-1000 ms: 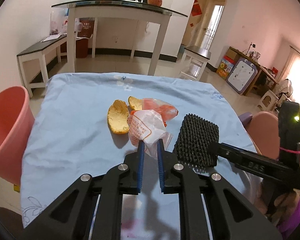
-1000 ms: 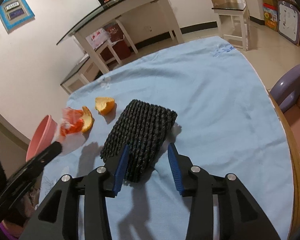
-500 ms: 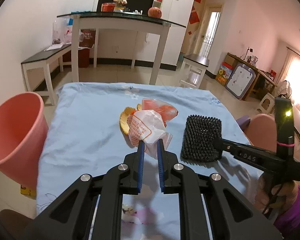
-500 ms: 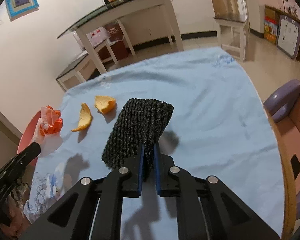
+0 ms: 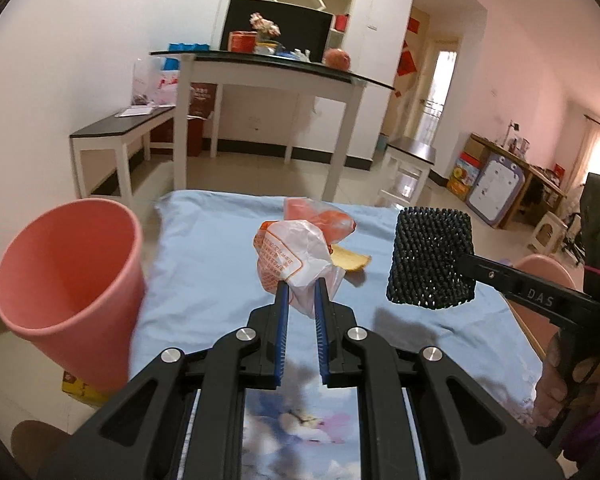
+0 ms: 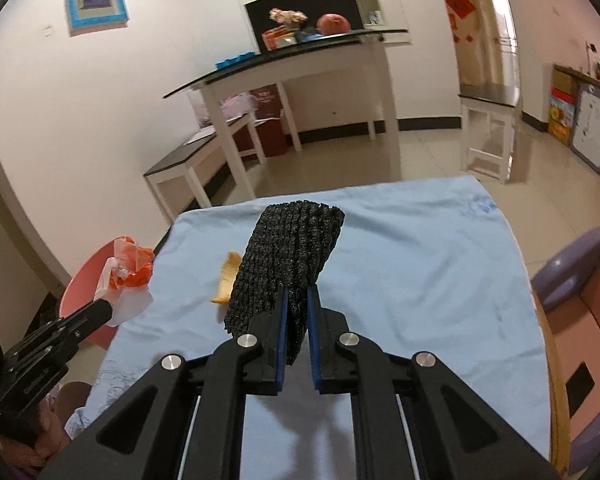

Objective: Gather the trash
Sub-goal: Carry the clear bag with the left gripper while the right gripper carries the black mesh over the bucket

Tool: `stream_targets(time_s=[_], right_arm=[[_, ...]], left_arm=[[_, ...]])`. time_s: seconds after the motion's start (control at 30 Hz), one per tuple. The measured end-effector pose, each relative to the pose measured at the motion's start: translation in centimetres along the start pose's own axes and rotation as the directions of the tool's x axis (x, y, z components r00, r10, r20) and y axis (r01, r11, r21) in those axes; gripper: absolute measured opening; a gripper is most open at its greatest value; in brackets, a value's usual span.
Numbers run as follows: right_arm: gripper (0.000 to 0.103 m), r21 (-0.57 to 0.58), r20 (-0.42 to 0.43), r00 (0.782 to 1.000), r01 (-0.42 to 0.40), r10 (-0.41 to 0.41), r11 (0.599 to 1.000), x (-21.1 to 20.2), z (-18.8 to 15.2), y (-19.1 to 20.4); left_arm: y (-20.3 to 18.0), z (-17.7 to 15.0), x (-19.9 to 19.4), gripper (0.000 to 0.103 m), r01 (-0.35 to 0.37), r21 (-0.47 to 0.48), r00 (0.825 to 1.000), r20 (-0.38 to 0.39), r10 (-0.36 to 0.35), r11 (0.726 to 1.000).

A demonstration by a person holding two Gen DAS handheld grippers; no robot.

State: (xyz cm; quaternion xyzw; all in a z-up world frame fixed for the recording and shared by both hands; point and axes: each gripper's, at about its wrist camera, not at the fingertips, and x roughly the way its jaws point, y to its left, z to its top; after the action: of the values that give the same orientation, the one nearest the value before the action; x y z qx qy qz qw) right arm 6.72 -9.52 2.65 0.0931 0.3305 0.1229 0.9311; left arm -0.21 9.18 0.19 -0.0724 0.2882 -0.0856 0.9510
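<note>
My left gripper [image 5: 300, 286] is shut on a crumpled white and orange plastic bag [image 5: 294, 248] and holds it above the blue tablecloth [image 5: 204, 264]. The bag also shows in the right wrist view [image 6: 128, 276], near the pink bin [image 6: 85, 280]. My right gripper [image 6: 298, 294] is shut on a black foam net sleeve [image 6: 290, 256], lifted off the table; it also shows in the left wrist view [image 5: 432, 256]. An orange peel [image 5: 350, 258] lies on the cloth behind the bag, also seen in the right wrist view [image 6: 227, 278]. The pink bin [image 5: 68, 276] stands beside the table's left edge.
A glass-topped white table [image 5: 268, 68] and a low bench [image 5: 120, 128] stand on the floor behind. A purple chair back [image 6: 572, 268] and a pink chair [image 5: 548, 272] sit at the table's right side. A floral pattern marks the near cloth [image 5: 300, 420].
Both grippers have risen with their loads. The right gripper closed on the net sleeve and lifted it. The left gripper and bag moved left, nearer the pink bin.
</note>
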Motion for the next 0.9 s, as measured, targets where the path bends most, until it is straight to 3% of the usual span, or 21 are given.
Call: stream_targets(time_s=[0.27,0.53,0.9], right_arm=[[0.008,-0.094,-0.004,0.996,-0.088,0.088,0.992,1.9,1.6,5.7],[0.009,-0.188,-0.009,0.985,-0.171,0.172,0.967,4.1,3.0,12.2],[0.009,-0.29,-0.041,0.968,-0.249,0.248,0.924,7.9,3.5,20.2]], left_arm=[[3.3,0.2,-1.9,0.012,-0.091,-0.045,0.995,0.044,0.093,0.995],[7.5,0.4,-3.9,0.012,-0.21,-0.098,0.972,0.082,0.219,0.973],[14.1,-0.8,-3.6,0.012,-0.324,-0.2,0.942,0.019,0.335,0.925]])
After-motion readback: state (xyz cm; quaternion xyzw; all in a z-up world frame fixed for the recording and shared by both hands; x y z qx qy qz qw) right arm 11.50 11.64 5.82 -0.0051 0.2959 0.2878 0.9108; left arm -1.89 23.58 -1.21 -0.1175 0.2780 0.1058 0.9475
